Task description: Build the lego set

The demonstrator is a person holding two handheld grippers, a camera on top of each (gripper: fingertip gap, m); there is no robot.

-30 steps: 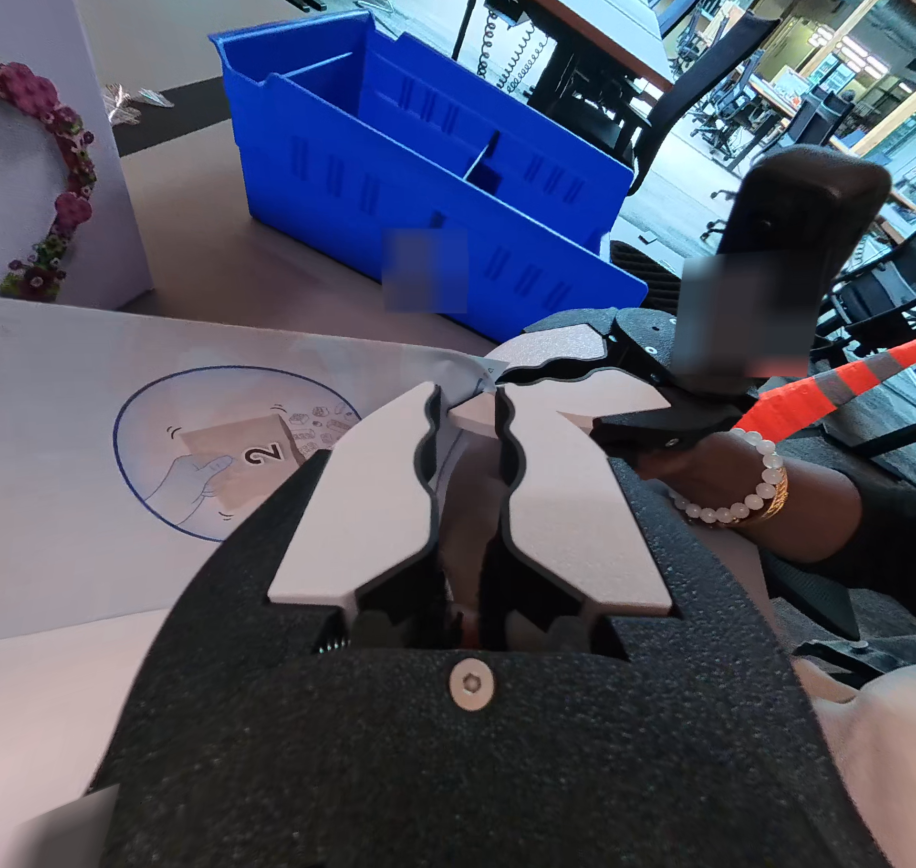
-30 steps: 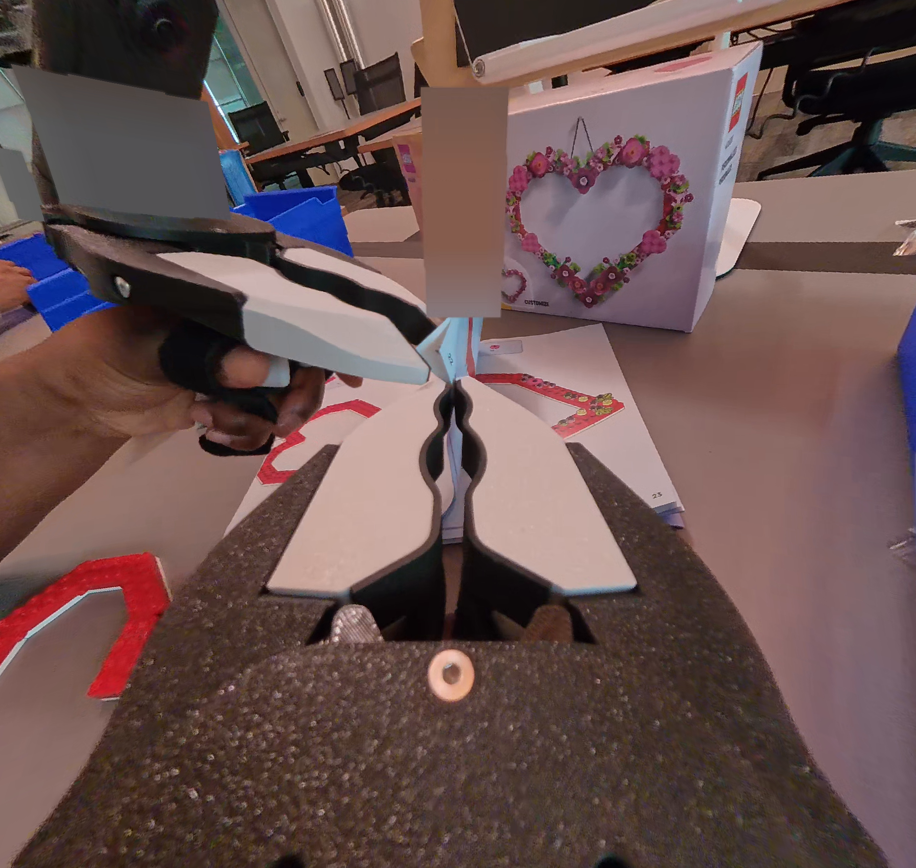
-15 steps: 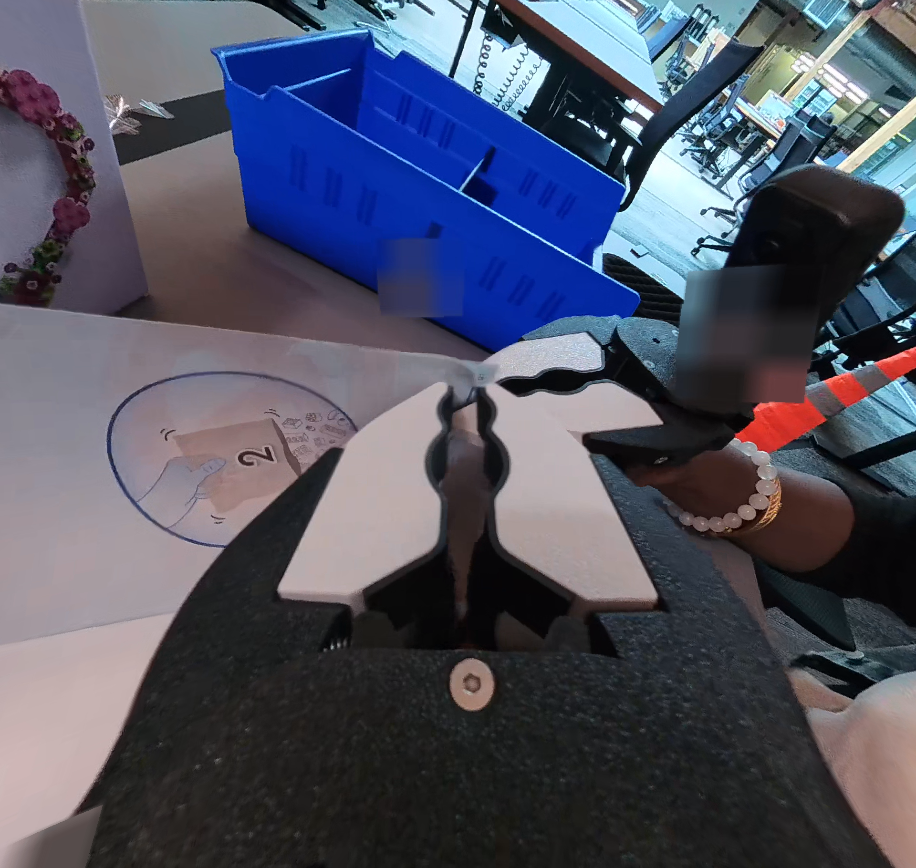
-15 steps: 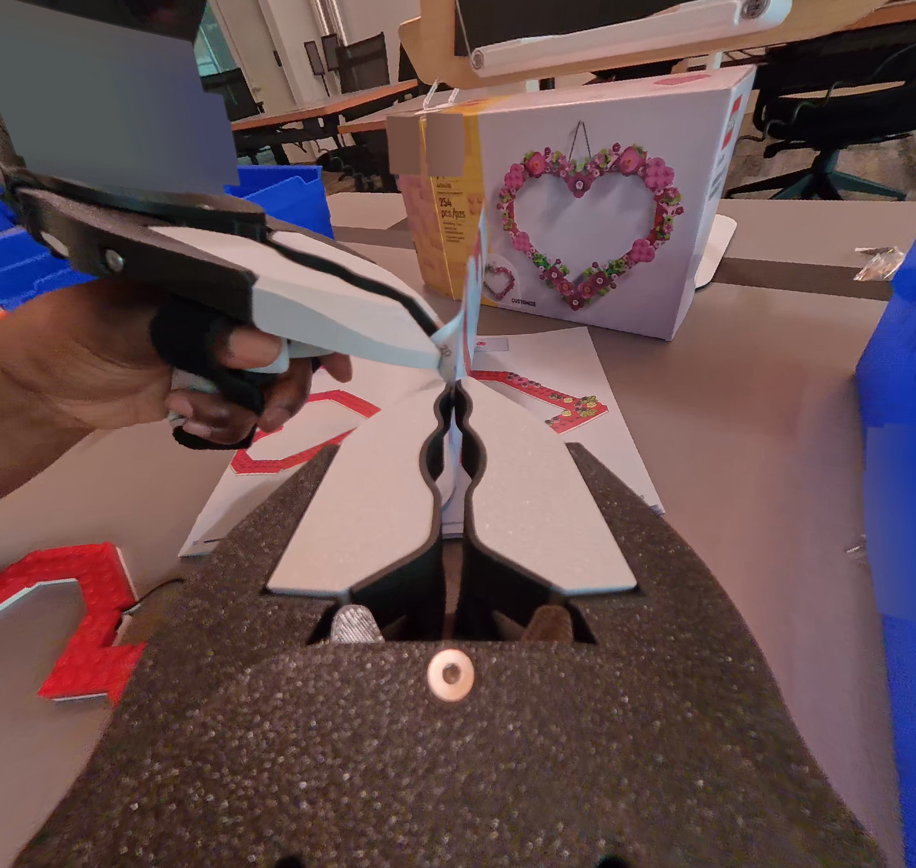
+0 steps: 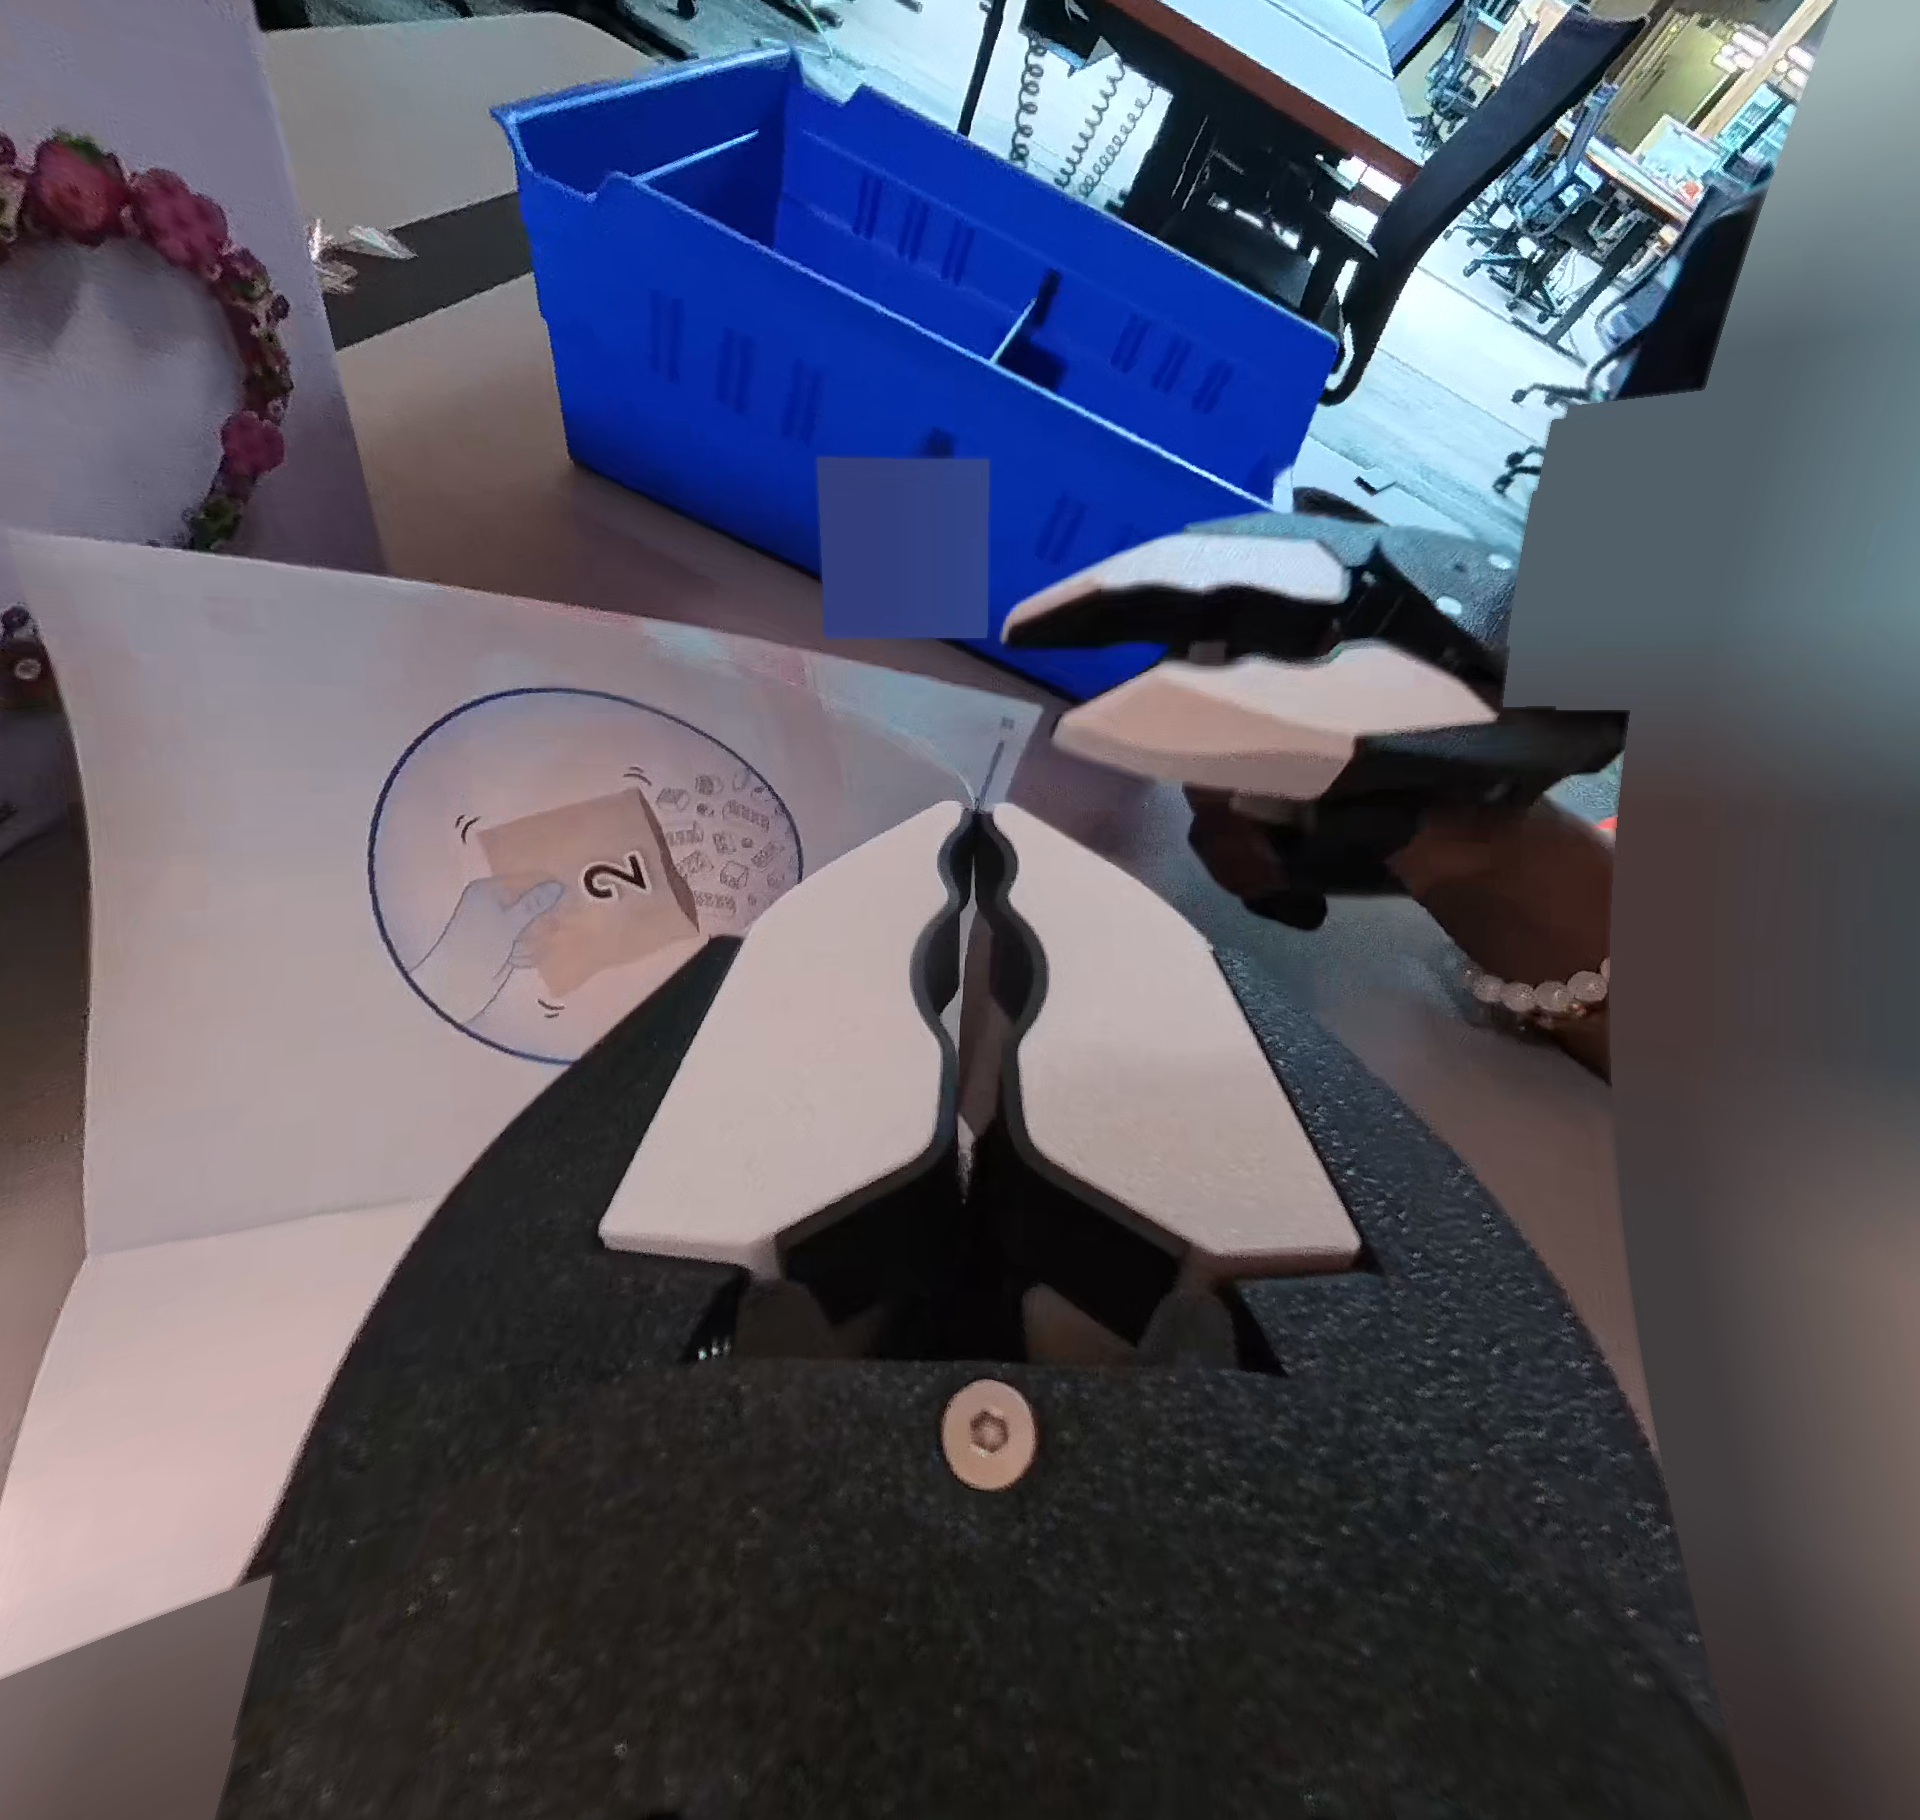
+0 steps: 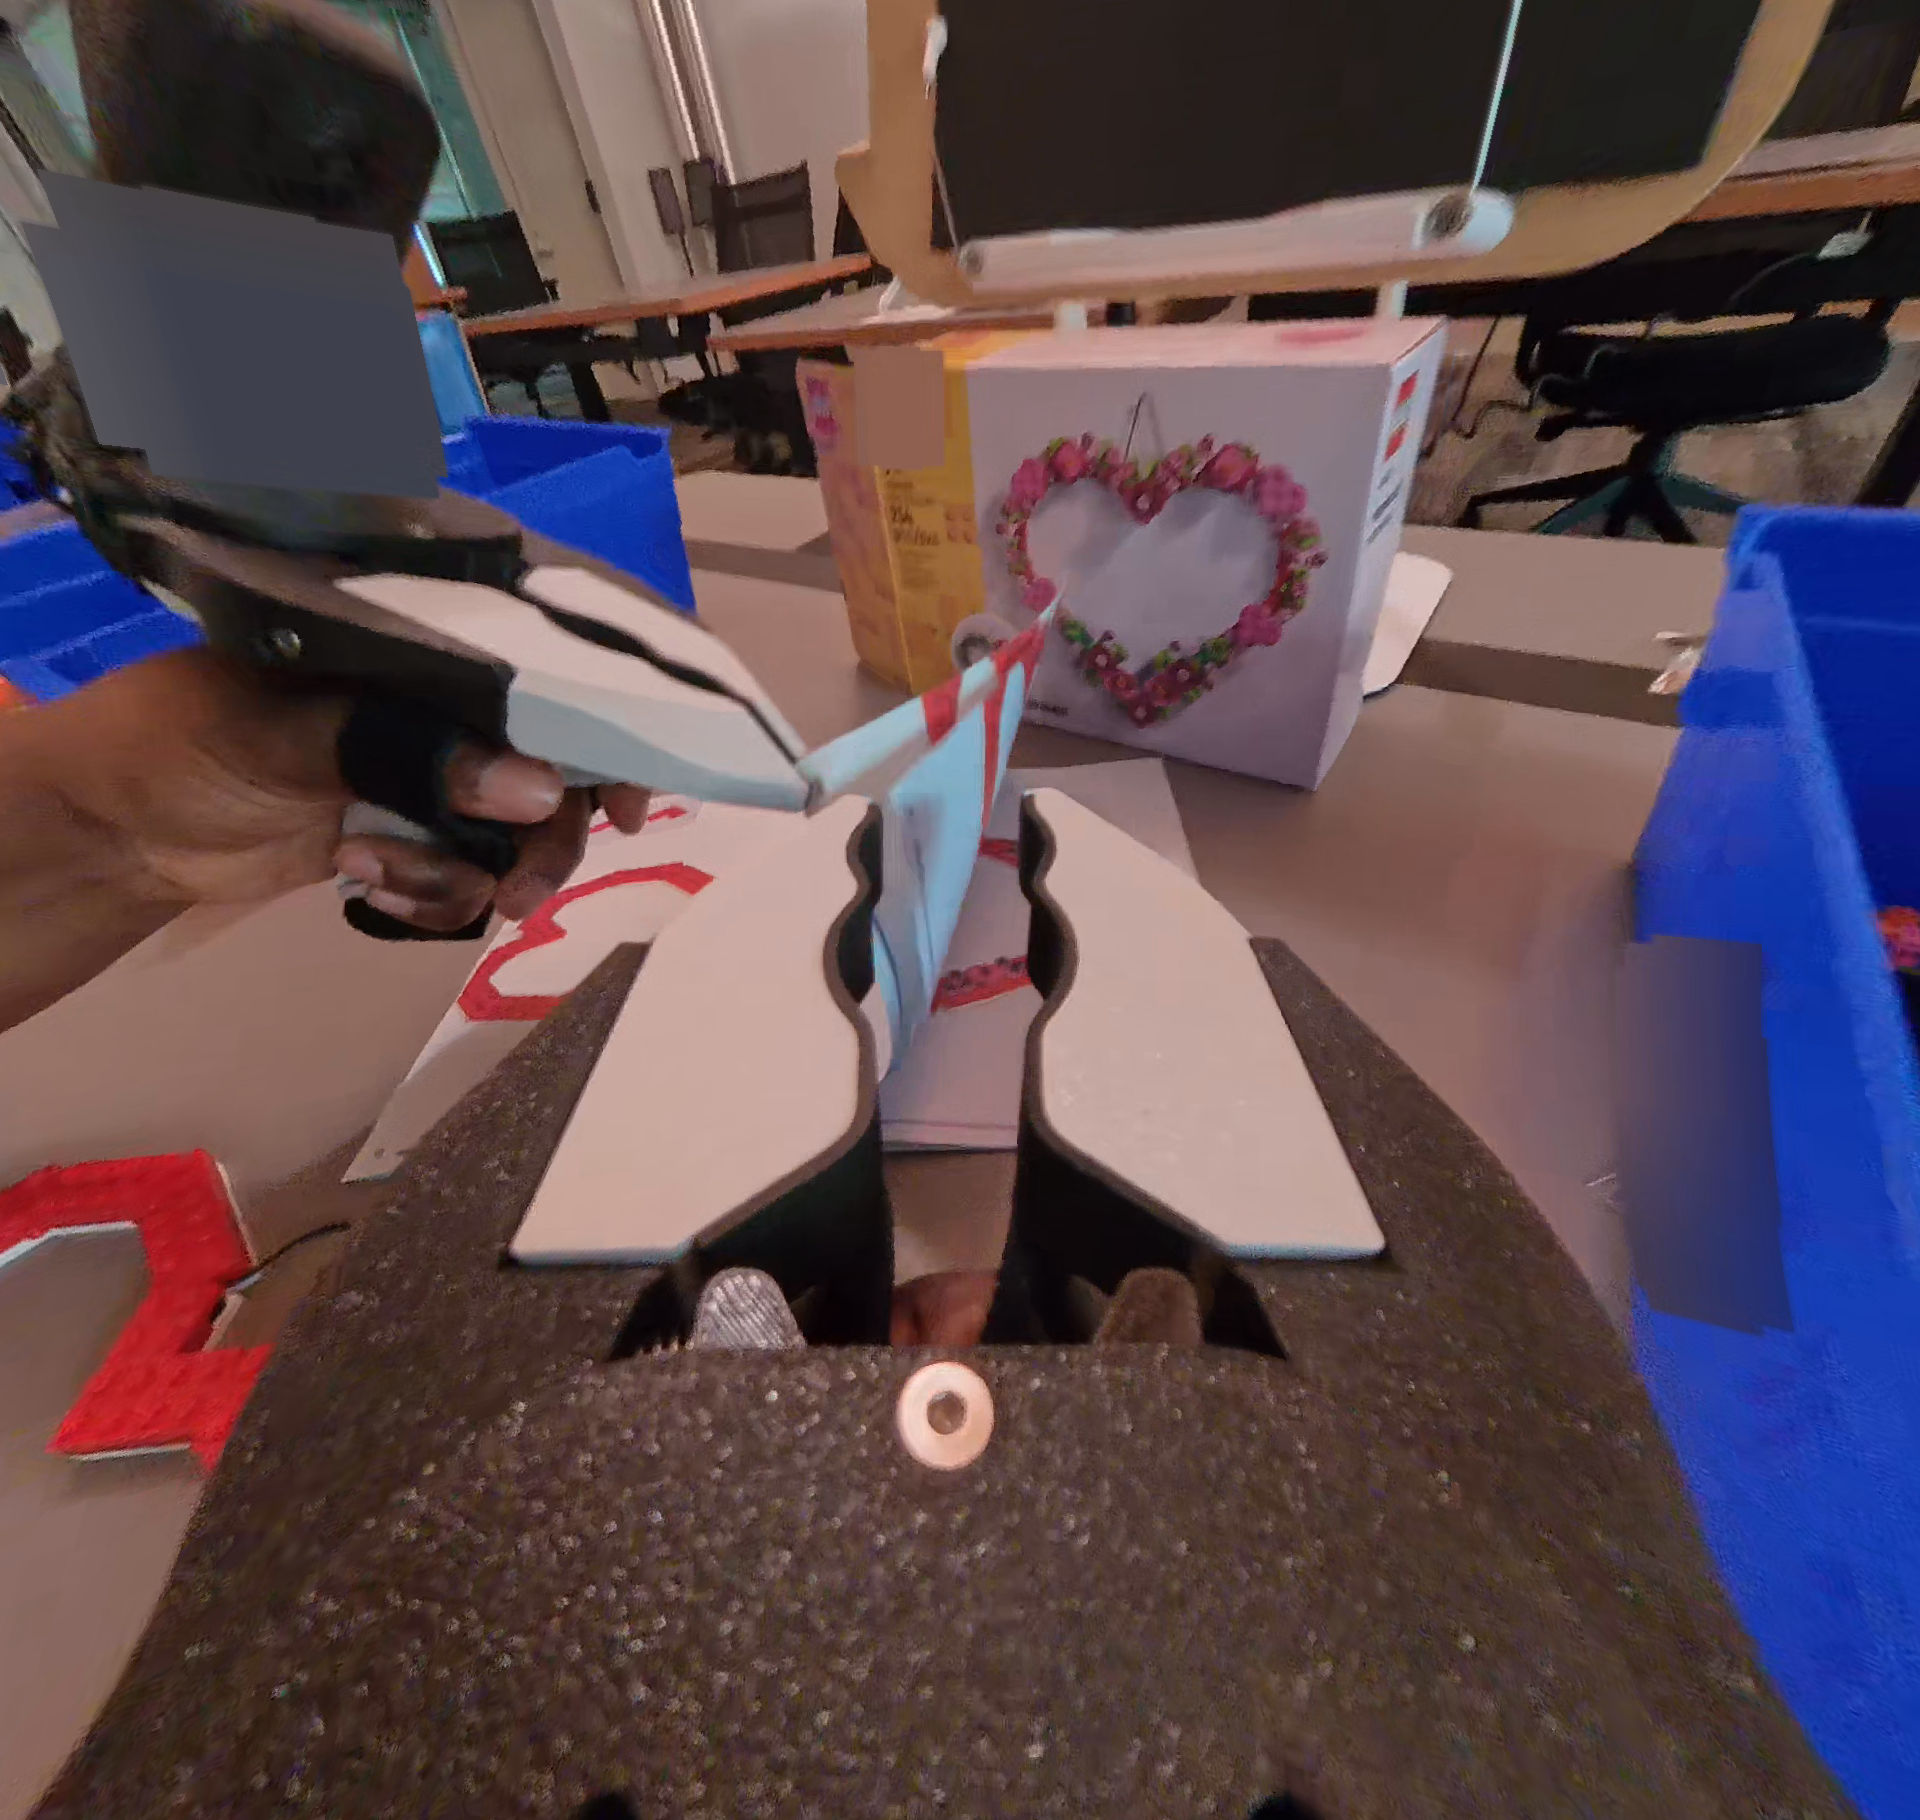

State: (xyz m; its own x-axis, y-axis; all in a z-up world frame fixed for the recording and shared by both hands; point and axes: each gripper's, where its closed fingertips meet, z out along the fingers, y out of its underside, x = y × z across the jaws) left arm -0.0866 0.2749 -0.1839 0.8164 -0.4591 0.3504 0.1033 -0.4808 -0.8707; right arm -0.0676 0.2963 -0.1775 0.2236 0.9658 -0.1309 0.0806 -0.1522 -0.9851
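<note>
Pinching page corner of instruction booklet (image 5: 312, 835), our left gripper (image 5: 975, 814) has fingers closed on paper; booklet lies open on grey table (image 6: 1403, 897). Our right gripper (image 6: 951, 814) stands with fingers apart, lifted page between them, not clamped. Beyond booklet: white set box (image 6: 1195, 565) with flower heart picture. Right of booklet: blue bin (image 5: 831, 357). Left of booklet: red brick frame (image 6: 145, 1323) flat on table. Behind box: office desks, chairs. We leave printed text unrecorded.
</note>
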